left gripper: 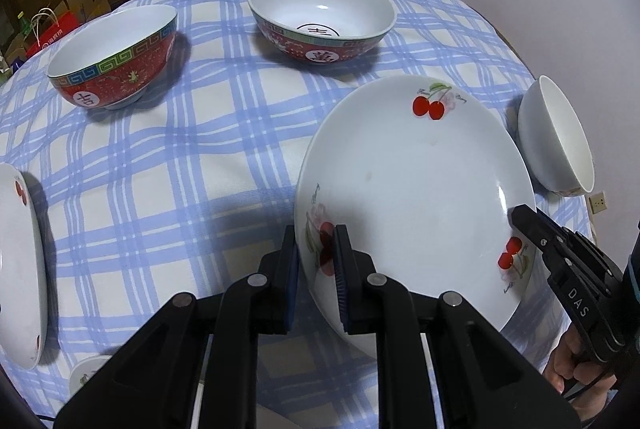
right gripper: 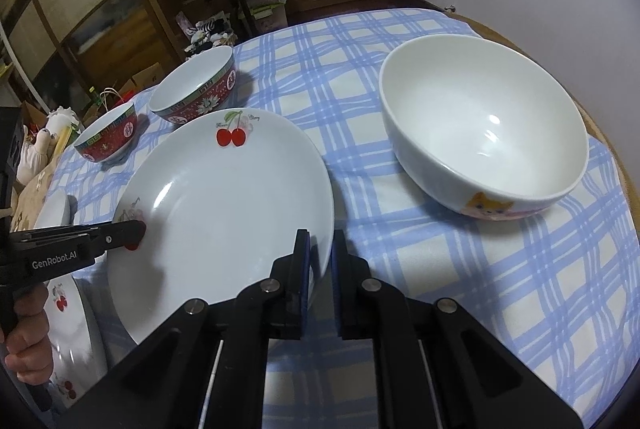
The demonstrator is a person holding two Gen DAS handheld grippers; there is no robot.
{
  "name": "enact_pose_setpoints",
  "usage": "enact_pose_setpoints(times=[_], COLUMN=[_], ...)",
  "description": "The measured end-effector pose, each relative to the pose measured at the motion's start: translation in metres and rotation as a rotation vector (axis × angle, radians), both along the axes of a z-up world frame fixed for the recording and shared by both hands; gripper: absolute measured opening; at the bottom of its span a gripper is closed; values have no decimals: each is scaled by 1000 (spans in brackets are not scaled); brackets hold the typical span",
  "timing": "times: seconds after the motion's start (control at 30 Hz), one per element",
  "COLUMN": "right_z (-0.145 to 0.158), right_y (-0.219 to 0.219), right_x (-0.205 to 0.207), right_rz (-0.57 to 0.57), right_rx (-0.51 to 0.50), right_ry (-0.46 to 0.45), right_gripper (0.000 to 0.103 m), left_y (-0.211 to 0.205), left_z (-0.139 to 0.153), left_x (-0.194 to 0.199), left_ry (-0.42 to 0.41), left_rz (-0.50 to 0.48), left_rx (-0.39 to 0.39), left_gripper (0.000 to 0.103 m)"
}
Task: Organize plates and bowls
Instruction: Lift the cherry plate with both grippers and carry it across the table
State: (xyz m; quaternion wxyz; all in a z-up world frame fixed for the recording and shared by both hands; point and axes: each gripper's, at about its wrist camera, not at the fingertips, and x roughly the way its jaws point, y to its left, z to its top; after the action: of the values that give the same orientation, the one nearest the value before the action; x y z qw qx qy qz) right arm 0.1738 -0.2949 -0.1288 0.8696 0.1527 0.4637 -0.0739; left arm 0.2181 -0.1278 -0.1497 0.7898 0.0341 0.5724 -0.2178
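A white cherry plate (left gripper: pixel 408 197) (right gripper: pixel 224 209) is held by both grippers at opposite rims. My left gripper (left gripper: pixel 316 257) is shut on its left rim, over a cherry print; from the right wrist view this gripper (right gripper: pixel 138 229) comes in from the left. My right gripper (right gripper: pixel 320 261) is shut on the plate's right rim, and in the left wrist view it (left gripper: pixel 520 217) reaches in from the right. The plate looks slightly tilted above the blue checked cloth (left gripper: pixel 180 169). A second cherry plate (left gripper: pixel 20 269) (right gripper: pixel 64 313) lies to the left.
Two red patterned bowls (left gripper: pixel 116 61) (left gripper: pixel 320 25) stand at the far side of the table. A white bowl (right gripper: pixel 480 133) (left gripper: pixel 556 141) sits right of the held plate. A small white dish (left gripper: pixel 86 369) shows at the near left edge. Shelves and clutter stand beyond the table.
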Motion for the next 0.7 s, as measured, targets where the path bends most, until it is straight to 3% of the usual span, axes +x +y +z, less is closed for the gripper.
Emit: enact_pose_setpoints(times=[0.37, 0.7], right_z=[11, 31], right_y=[1, -3], right_x=[-8, -44], right_rz=[-7, -40], right_rx=[-4, 18], right_ry=[-2, 7], right_gripper=[10, 10], left_y=[1, 0], left_z=[9, 31], left_x=[-4, -30], left_ry=[15, 13], left_rz=[-6, -38], left_rx=[-19, -55], left_gripper=[15, 15])
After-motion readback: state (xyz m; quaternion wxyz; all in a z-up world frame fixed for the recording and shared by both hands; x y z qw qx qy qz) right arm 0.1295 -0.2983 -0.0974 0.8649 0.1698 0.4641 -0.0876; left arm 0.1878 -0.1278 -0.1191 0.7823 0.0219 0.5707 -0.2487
